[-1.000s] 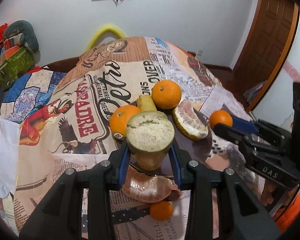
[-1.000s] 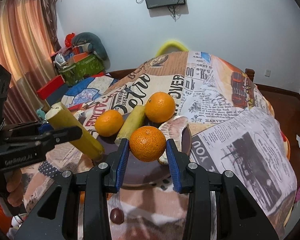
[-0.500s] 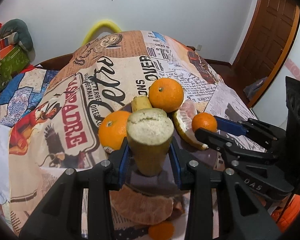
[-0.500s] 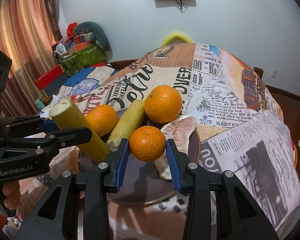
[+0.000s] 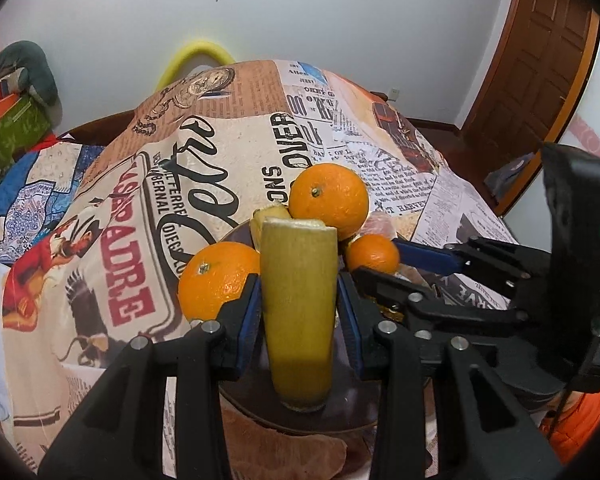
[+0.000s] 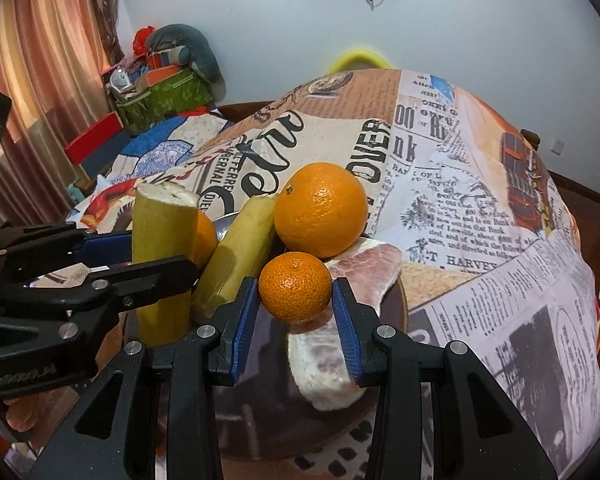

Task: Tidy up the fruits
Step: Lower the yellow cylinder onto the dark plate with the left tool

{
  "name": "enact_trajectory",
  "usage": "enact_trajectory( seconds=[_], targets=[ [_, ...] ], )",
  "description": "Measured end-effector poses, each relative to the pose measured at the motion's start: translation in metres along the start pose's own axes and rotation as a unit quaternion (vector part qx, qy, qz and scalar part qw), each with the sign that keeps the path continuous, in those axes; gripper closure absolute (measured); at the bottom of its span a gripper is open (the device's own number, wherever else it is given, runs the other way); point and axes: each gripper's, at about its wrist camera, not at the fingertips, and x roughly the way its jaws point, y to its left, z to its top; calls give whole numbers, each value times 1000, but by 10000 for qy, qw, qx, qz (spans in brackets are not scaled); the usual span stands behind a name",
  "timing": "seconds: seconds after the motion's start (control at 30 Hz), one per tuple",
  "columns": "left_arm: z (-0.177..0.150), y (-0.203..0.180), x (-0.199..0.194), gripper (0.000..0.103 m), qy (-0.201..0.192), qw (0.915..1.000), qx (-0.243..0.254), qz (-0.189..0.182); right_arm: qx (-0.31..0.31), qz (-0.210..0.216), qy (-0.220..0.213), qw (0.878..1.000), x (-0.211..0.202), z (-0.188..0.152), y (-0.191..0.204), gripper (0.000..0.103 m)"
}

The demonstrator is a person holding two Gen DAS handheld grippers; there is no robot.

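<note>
My left gripper (image 5: 298, 312) is shut on a yellow-green cane stalk piece (image 5: 298, 304), held upright with its lower end on or just above the dark plate (image 5: 260, 404); it shows again as the stalk piece (image 6: 162, 240) in the right wrist view. My right gripper (image 6: 296, 312) is shut on a small mandarin (image 6: 295, 286), held over the dark plate (image 6: 400, 300); the left wrist view shows this mandarin (image 5: 372, 253) too. On the plate lie a big orange (image 6: 320, 210), a second orange (image 5: 216, 278), another stalk piece (image 6: 236, 260) and a peeled pomelo wedge (image 6: 328, 360).
The table wears a newspaper-print cloth (image 6: 480, 240). A piece of peel (image 5: 284, 456) lies in front of the plate. A yellow chair back (image 5: 196, 56) stands behind the table, clutter (image 6: 164, 84) at the left wall, a wooden door (image 5: 540, 60) at the right.
Both grippers have come down and forward over the plate with their loads. The stalk now stands more upright, and the mandarin sits close beside the wedge and big orange.
</note>
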Motion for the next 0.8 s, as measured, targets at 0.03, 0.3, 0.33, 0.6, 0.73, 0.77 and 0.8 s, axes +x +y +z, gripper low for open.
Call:
enact_trajectory(
  seconds=[0.03,0.3,0.33,0.6,0.73,0.77,0.8],
  targets=[
    [0,1,0,66,2,10000,-17,-27,-30,-20,-8,10000,1,0,1,68],
    [-2,1,-13,66,-103,9999,-101,-60,-57,-43,8,10000,-4,0,2,65],
    [-3,0,-17,66,-136,9998,-93,-55,-45,-52,-9,10000,-6,-1,2,64],
    [-18,-4,-55,46,-393,9991,-73,131,-112,-179,-231,9995,-41,-8,12,60],
    [-34,-3,-63,41,-327,9989,-91,316,-76,-148,-356,9992,-60,-20,17,52],
    [-39,-2,-63,40,-262,9991,-108,331,-77,-153,-367,9992,-63,-22,18,52],
    [-45,-2,-63,39,-175,9992,-147,338,-80,-178,-375,9991,-66,-27,20,52]
  ],
)
